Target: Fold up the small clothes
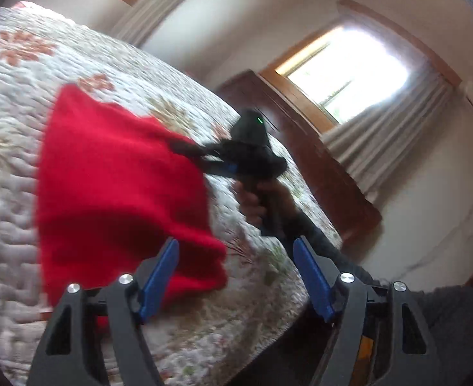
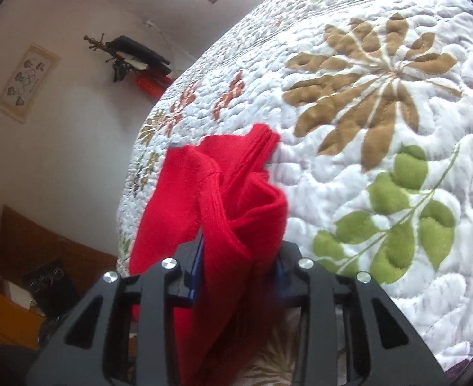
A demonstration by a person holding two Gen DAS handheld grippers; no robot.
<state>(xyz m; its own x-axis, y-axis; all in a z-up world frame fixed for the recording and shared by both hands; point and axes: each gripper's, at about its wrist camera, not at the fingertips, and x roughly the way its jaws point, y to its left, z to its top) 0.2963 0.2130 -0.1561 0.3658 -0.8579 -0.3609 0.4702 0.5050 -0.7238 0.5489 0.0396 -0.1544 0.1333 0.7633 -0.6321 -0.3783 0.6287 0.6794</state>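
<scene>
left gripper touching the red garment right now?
Apart. In the left wrist view the left gripper is wide open, nothing between its blue fingers; the red garment hangs from the right gripper beyond them.

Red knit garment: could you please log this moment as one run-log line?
right gripper: shut on red knit garment | left gripper: open, empty | garment: lifted over quilt, unfolded
</scene>
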